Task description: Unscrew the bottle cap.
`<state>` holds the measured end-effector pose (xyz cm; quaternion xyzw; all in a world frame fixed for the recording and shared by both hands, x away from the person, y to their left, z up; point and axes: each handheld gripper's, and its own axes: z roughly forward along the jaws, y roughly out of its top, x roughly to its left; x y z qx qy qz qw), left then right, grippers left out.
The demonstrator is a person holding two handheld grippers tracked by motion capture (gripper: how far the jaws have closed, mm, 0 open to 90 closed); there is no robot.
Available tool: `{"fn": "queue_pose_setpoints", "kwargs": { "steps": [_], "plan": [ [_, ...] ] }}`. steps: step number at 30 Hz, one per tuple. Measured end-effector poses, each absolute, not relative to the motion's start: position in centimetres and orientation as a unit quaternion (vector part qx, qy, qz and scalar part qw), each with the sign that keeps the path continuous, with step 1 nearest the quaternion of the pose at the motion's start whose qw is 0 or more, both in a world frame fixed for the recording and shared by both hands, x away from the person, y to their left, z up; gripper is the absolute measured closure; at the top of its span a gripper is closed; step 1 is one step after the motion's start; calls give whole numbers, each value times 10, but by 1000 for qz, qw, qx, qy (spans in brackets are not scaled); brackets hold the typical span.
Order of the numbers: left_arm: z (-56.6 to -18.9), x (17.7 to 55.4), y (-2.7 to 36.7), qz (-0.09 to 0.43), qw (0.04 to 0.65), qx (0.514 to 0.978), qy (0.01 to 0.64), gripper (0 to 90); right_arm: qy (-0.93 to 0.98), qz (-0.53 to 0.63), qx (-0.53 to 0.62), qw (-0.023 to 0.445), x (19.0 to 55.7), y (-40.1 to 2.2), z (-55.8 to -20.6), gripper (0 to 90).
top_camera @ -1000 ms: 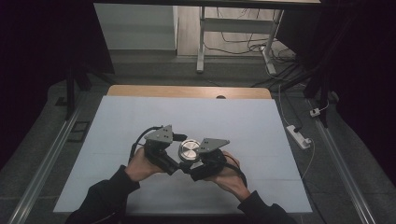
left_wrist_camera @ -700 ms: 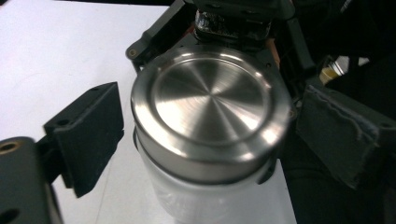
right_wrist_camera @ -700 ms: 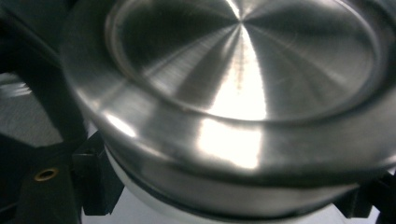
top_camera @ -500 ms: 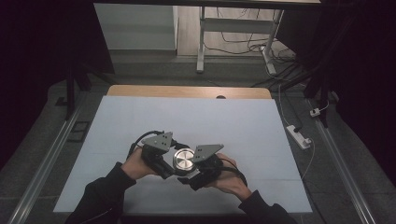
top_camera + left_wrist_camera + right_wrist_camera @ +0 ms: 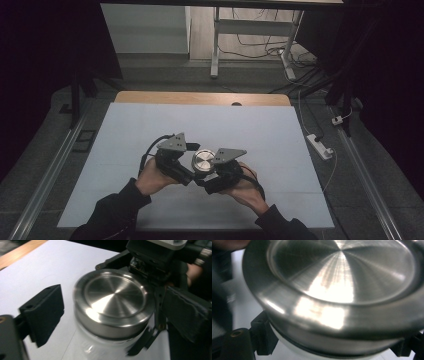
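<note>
A clear glass jar with a brushed steel lid is held just above the white table. My right gripper is shut on the jar's body below the lid. My left gripper brackets the lid from the opposite side. Its jaws have just been opening, and one of the fingers stands clear of the rim with a gap. In the high view both grippers, left and right, meet at the jar near the table's front middle.
The white sheet covers the table, and a wooden strip runs along its far edge. A power strip lies on the floor to the right. Desk legs and cables stand beyond the table.
Half a second ago the grippers and jar sat slightly nearer me with the left gripper turned around the lid. Now the left gripper has swung back and the jar is at its earlier spot.
</note>
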<state>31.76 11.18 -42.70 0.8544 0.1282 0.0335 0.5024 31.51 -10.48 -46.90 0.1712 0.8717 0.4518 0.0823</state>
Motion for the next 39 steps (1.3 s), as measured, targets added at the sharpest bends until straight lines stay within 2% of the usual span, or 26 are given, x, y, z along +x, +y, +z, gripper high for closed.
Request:
{"fn": "queue_pose_setpoints", "kwargs": {
  "steps": [1, 2, 4, 7, 9, 11, 18, 28, 30, 35, 37, 39],
  "plan": [
    [-427, 318, 112, 34, 502, 854, 128, 84, 872, 452, 171, 82, 315, -105, -469, 149],
    [-428, 318, 117, 21, 495, 865, 82, 79, 881, 448, 137, 66, 312, -103, -469, 149],
    [-431, 317, 117, 4, 486, 873, 51, 87, 886, 444, 118, 57, 307, -99, -469, 149],
    [-434, 314, 113, 16, 468, 883, 38, 99, 891, 441, 100, 51, 305, -96, -470, 149],
    [-436, 314, 110, 9, 464, 885, 31, 171, 893, 439, 86, 52, 303, -94, -471, 149],
    [-437, 313, 108, 12, 466, 884, 34, 185, 895, 435, 83, 55, 302, -94, -471, 149],
    [-436, 311, 97, 68, 474, 868, 131, 191, 881, 441, 149, 81, 310, -99, -471, 149],
    [-438, 308, 88, 99, 476, 850, 204, 193, 866, 442, 203, 114, 314, -99, -473, 149],
    [-438, 306, 84, 111, 475, 840, 236, 193, 861, 443, 216, 123, 313, -99, -473, 149],
    [-437, 305, 78, 126, 460, 845, 242, 186, 857, 437, 233, 143, 313, -97, -475, 149],
    [-436, 307, 81, 107, 476, 842, 230, 166, 855, 444, 232, 135, 313, -99, -475, 149],
    [-434, 310, 84, 89, 482, 843, 222, 109, 854, 452, 223, 130, 313, -101, -473, 149]
  ]
}}
